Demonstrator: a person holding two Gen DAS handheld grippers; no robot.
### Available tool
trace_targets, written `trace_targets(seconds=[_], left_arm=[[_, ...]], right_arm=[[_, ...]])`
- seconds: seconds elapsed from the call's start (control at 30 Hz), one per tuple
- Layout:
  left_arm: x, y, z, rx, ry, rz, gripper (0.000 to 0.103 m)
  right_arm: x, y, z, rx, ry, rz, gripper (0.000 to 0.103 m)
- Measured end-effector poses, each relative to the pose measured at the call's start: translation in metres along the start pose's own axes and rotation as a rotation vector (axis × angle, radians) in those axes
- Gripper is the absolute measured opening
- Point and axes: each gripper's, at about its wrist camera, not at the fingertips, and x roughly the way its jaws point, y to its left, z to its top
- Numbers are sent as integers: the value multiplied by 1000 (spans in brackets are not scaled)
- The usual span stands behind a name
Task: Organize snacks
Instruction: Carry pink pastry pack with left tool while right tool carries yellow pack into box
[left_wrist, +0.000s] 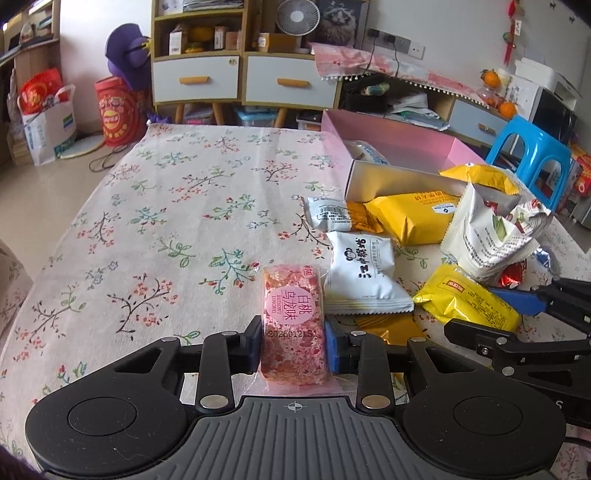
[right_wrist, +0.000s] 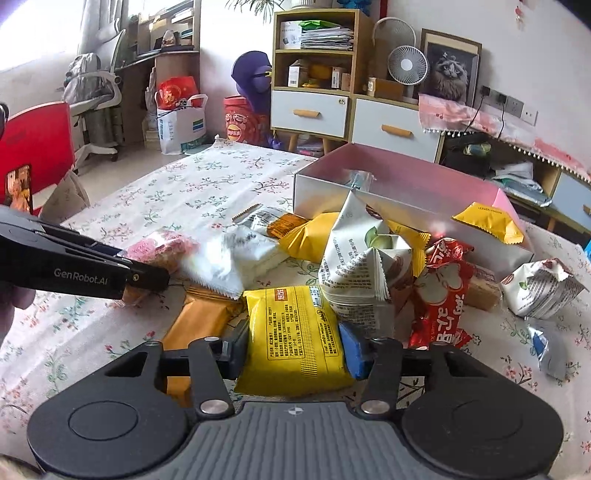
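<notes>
The left gripper (left_wrist: 293, 345) has its 2 pads pressed on the sides of a pink snack packet (left_wrist: 293, 325), which lies lengthwise on the floral tablecloth (left_wrist: 166, 206). The right gripper (right_wrist: 291, 349) is clamped in the same way on a yellow snack packet (right_wrist: 293, 336).

The left wrist view shows the pink packet's printed label and date stamp, a white pouch with black lettering (left_wrist: 360, 271) just beside it, and the right gripper coming in from the right edge with the yellow packet between its fingers. That view also takes in a blue stool (left_wrist: 532, 155) past the table.

The right wrist view shows the far side of the pile, which the left view mostly hides: a red packet (right_wrist: 443, 291) touching the yellow one's right side, a white-and-green bag (right_wrist: 362, 258) behind it, another white bag (right_wrist: 543, 291) lying apart at the right, and an orange packet (right_wrist: 199, 321) under the yellow one's left edge.

Both views show the open pink box (right_wrist: 424, 173) behind the pile, with at least 1 pale item inside; what it is cannot be told.
</notes>
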Motion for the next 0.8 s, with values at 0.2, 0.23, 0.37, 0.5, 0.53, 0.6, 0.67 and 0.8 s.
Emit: trace_targets(seconds=[0.2,0.23,0.37,0.5,0.53,0.6,0.67,0.8], left_arm=[[-9,5,5,-33,5,-10,30],[-10,6,7,-38,3,-12,30],[-14,9,11,-52,0,-11,30],[-13,12,16,-68,15,-5,30],[-14,12,18,-74,20,-7,30],[-14,12,22,-85,24,-13,30],[-15,12,26,-92,19,-16,30],[-15,8,37,-105,14,-19,30]], right_arm=[[-6,2,4,11,-4,30,40],[-7,3,5,13,-5,38,40],[-14,9,10,10,-21,68,40],[-19,13,16,5,-35,89,40],[-20,14,18,6,-39,95,40],[-23,16,23,4,-48,106,40],[-25,18,27,-1,-62,113,40],[-28,21,40,-9,-75,113,40]])
